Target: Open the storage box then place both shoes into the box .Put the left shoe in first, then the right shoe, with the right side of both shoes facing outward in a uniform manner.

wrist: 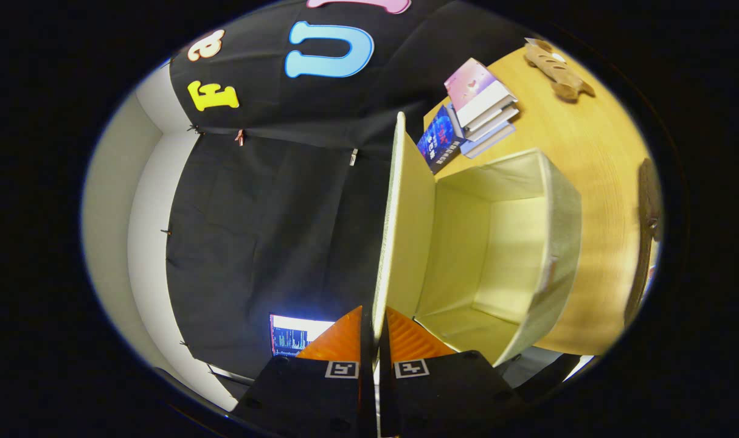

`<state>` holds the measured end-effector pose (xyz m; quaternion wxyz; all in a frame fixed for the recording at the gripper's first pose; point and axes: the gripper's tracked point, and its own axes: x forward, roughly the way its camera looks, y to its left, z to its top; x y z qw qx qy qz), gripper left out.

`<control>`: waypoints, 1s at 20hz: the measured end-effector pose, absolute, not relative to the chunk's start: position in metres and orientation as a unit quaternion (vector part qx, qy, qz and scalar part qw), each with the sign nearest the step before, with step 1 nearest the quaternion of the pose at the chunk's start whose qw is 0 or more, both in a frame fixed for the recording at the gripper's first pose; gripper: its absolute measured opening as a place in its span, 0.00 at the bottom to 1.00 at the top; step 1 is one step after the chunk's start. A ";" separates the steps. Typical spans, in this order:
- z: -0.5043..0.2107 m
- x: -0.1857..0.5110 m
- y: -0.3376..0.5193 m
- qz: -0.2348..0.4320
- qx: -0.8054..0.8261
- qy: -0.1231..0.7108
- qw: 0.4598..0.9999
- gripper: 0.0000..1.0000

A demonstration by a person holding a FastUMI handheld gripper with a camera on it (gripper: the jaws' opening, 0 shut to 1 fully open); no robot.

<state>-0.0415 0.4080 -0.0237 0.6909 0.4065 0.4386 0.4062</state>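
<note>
The gripper (376,331) has its two fingers (339,340) drawn almost together, pinching the thin edge of the storage box lid (405,225) between them; both fingers press on the lid, one on each face. The lid stands raised, seen nearly edge-on, and runs away from the fingertips as a pale, flat panel hinged along one side of the storage box (527,243). The box is open: its cream fabric interior, with back wall, side wall and floor, is visible just beyond and to one side of the fingers, and nothing lies inside it. The box rests on a wooden desk (594,158), near one edge of the desk. Beyond the box, toward a far corner of the desk, lies a stack of books (482,103), with a dark blue book (439,143) leaning just beside it. Farther along the desk, near its far edge, lies a brown shoe (558,67), well apart from the box. A dark object (649,201) sits at the desk's opposite edge; what it is cannot be told. On the other side of the lid, a lit screen (296,334) shows against the black cloth wall (272,207).
</note>
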 end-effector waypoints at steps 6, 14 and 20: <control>0.008 -0.037 0.487 0.425 0.381 0.423 0.704 0.08; -0.009 -0.031 0.597 0.446 0.342 0.421 0.713 0.09; -0.055 -0.016 0.640 0.447 0.269 0.415 0.745 0.24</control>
